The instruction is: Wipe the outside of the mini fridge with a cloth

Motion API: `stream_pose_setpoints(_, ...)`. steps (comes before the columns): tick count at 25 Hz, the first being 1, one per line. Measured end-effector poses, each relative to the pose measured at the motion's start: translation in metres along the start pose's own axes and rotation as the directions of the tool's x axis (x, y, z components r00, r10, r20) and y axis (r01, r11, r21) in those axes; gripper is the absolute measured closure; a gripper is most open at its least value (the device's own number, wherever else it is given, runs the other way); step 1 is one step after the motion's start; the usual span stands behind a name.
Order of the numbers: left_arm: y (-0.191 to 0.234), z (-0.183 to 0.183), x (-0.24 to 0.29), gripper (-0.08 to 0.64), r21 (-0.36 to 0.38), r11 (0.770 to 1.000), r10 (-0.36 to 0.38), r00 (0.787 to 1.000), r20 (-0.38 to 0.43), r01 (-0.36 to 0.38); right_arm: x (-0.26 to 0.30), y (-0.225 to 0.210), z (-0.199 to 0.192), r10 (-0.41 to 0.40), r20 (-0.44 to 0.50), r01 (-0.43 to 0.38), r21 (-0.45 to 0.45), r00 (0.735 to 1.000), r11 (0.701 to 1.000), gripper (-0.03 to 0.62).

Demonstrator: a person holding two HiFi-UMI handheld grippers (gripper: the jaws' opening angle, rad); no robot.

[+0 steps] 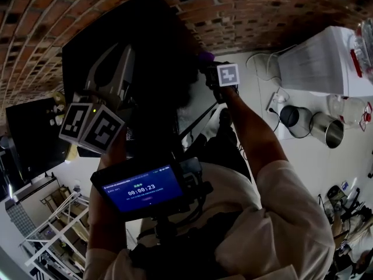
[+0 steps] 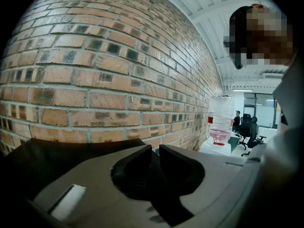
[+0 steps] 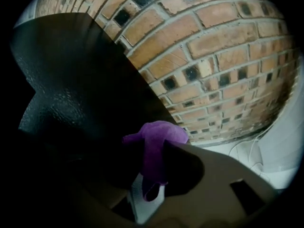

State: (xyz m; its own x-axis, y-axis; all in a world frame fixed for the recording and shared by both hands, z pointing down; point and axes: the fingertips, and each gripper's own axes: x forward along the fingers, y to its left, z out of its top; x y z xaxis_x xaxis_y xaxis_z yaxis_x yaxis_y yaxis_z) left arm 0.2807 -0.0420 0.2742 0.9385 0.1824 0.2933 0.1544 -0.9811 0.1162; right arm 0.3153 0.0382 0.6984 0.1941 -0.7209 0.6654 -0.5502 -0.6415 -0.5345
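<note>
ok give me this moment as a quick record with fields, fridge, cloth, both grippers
appliance: black textured mini fridge, standing against a red brick wall
cloth: small bunched purple cloth, at the fridge's edge; contact cannot be told
right gripper: jaws clamped on the cloth
left gripper: jaws a narrow slit apart, nothing between them, pointing at the wall
</note>
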Motion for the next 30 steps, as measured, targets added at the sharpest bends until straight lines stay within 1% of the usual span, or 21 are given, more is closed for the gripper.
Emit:
stream_pose_setpoints(4, 0.000, 0.001, -0.001, 0.517, 0.004, 1.000, -0.004, 1.000, -0.001, 0.004, -0.003, -0.021, -0.004, -0.057, -0.017, 0.057, 0.014, 0.998, 0.998, 0.480)
stream_pose_setpoints(7, 0.000, 0.000, -0.002, 0.517, 0.009, 1.000, -0.015, 1.000, -0.007, 0.015, -0.018, -0.032, 0.003, -0.095, 0.015, 0.095, 0.037, 0.995, 0.995, 0.480)
stream_pose_setpoints(10, 0.001, -0.002, -0.001, 0.517, 0.008, 0.999, -0.039, 0.999, -0.010, 0.039, -0.044, -0.033, 0.019, -0.111, 0.085, 0.106, 0.060, 0.990, 0.993, 0.480)
stream_pose_setpoints(12, 0.001, -0.004, -0.003, 0.517, 0.015, 0.998, -0.054, 0.998, -0.014, 0.054, -0.065, -0.022, 0.034, -0.095, 0.151, 0.086, 0.064, 0.984, 0.994, 0.480)
stream_pose_setpoints(15, -0.007, -0.006, -0.009, 0.517, 0.048, 0.995, -0.090, 0.995, -0.031, 0.092, -0.104, 0.003, 0.055, -0.053, 0.256, 0.041, 0.053, 0.965, 0.998, 0.480)
stream_pose_setpoints(18, -0.018, -0.006, -0.024, 0.517, 0.069, 0.989, -0.129, 0.991, -0.036, 0.132, -0.148, 0.039, 0.074, 0.012, 0.354, -0.020, 0.019, 0.935, 1.000, 0.480)
stream_pose_setpoints(20, -0.022, -0.010, -0.037, 0.517, 0.070, 0.986, -0.149, 0.987, -0.053, 0.152, -0.178, 0.068, 0.084, 0.060, 0.418, -0.058, -0.019, 0.906, 0.998, 0.480)
stream_pose_setpoints(23, -0.020, -0.016, -0.052, 0.517, 0.059, 0.985, -0.159, 0.985, -0.063, 0.163, -0.221, 0.113, 0.099, 0.119, 0.499, -0.093, -0.076, 0.858, 0.993, 0.480)
stream_pose_setpoints(27, -0.028, -0.024, -0.053, 0.517, 0.042, 0.981, -0.189, 0.980, -0.058, 0.192, -0.279, 0.157, 0.108, 0.172, 0.585, -0.133, -0.109, 0.792, 0.985, 0.480)
stream_pose_setpoints(30, -0.032, -0.026, -0.055, 0.517, 0.064, 0.980, -0.185, 0.982, -0.040, 0.187, -0.310, 0.186, 0.105, 0.215, 0.616, -0.164, -0.139, 0.758, 0.977, 0.480)
